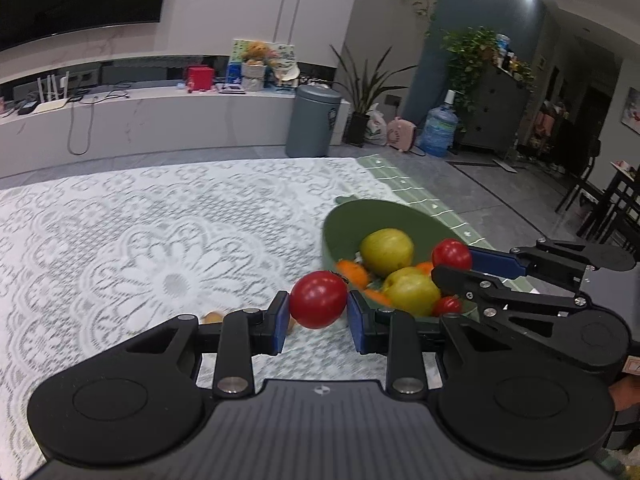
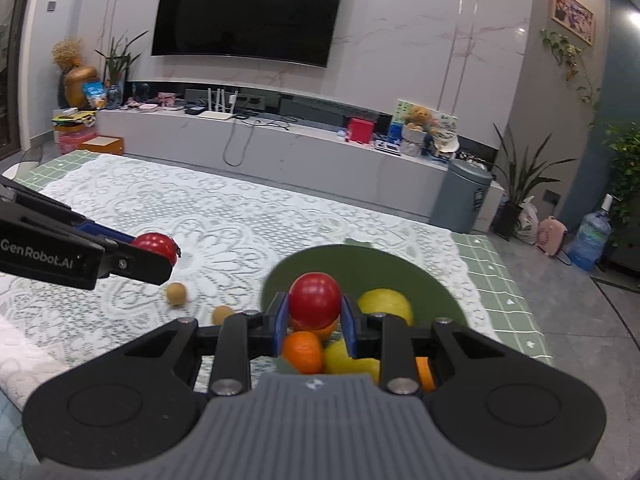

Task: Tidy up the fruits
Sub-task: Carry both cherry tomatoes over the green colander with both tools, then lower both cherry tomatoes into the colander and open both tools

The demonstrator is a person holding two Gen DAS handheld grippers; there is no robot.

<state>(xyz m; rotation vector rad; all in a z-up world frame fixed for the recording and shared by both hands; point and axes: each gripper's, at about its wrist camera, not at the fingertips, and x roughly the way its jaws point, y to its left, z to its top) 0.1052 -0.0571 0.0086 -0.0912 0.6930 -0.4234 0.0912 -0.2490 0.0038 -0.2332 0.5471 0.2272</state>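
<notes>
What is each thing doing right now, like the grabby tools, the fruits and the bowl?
Left tool: shut on a red fruit.
Left red fruit: gripped, held beside the bowl.
Right tool: shut on another red fruit.
Right red fruit: gripped, held over the bowl.
Green bowl: holds yellow-green, orange and red fruits.
Two small brown fruits: loose on the lace cloth.

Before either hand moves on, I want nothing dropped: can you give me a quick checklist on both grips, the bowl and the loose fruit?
1. Left gripper shut on its red fruit: ok, pads on both sides.
2. Right gripper shut on the second red fruit: ok.
3. Green bowl has room: ok, its far part is bare.
4. Bowl upright: cannot tell, fisheye distortion.
5. Two small brown fruits on the lace cloth collected: not ok, they lie outside the bowl.
6. Grippers apart: ok, no contact visible.
</notes>
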